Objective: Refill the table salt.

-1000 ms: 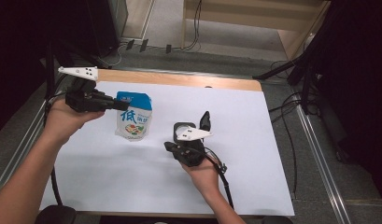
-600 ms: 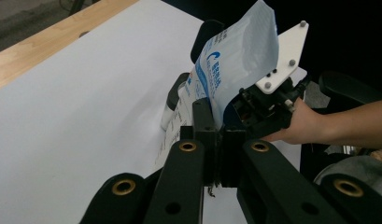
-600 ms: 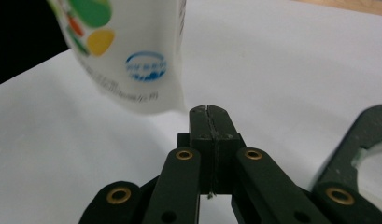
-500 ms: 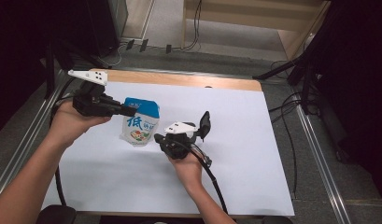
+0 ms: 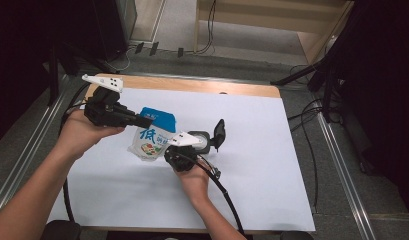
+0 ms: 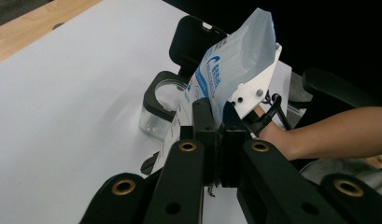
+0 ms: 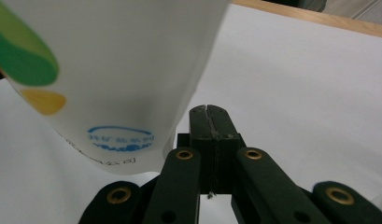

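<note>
Right now my left hand-held gripper [image 5: 142,120] pinches the top edge of the blue-and-white pouch [image 5: 151,135], lifted over the white surface [image 5: 272,150] beside the open clear jar [image 5: 202,141]. My right hand-held gripper [image 7: 210,110] is closed and empty below it; I'd tilt slowly toward the jar mouth.

Bright, even overhead light whitens the table [image 5: 252,150], surroundings fall dark, and the close pouch [image 7: 109,70] looks blurred.

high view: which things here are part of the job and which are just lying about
In the job:
- blue-and-white pouch, pinched by the left claw
- clear jar with open black flip lid
- right claw, shut, empty

Lying about:
- white sheet
- wooden table edge
- floor cables
</note>
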Demonstrator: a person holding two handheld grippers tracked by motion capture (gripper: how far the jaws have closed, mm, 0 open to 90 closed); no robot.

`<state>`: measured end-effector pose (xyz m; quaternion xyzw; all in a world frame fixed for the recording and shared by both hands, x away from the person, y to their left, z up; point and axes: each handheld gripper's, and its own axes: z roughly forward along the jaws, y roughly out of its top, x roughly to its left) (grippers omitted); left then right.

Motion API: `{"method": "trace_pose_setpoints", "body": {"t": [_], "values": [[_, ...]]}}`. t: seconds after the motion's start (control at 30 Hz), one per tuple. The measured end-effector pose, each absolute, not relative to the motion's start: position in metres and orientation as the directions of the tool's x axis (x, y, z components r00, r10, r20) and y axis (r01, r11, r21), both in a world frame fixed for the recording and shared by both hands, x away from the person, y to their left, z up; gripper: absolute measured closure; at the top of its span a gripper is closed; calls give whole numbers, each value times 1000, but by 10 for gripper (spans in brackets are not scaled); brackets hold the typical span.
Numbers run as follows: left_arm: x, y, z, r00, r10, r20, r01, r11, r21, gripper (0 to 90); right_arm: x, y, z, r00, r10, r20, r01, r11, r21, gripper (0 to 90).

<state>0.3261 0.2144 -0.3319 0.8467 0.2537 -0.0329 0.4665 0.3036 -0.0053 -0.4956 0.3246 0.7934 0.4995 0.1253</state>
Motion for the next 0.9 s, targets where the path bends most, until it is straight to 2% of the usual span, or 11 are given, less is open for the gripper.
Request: {"method": "trace_pose_setpoints", "body": {"t": [0.23,0.33,0.5,0.63,0.7,0.9], "values": [[327,212,-329,867,413,-280,459,-443,770,900,303,-3,-498,-773,621,127,385,300,873,894],[328,219,-328,861,424,-282,467,-438,768,900,303,-7,-499,-787,597,152,403,312,860,764],[326,225,-325,858,424,-290,471,-423,775,900,298,-15,-503,-816,568,109,377,378,846,694],[326,222,-323,858,421,-293,471,-419,777,900,295,-12,-506,-824,561,77,351,399,847,560],[327,220,-322,859,423,-287,468,-424,775,900,296,-10,-507,-819,569,67,340,389,856,524],[328,214,-318,856,408,-318,482,-405,777,900,297,-5,-509,-808,585,72,337,359,871,495]]}}
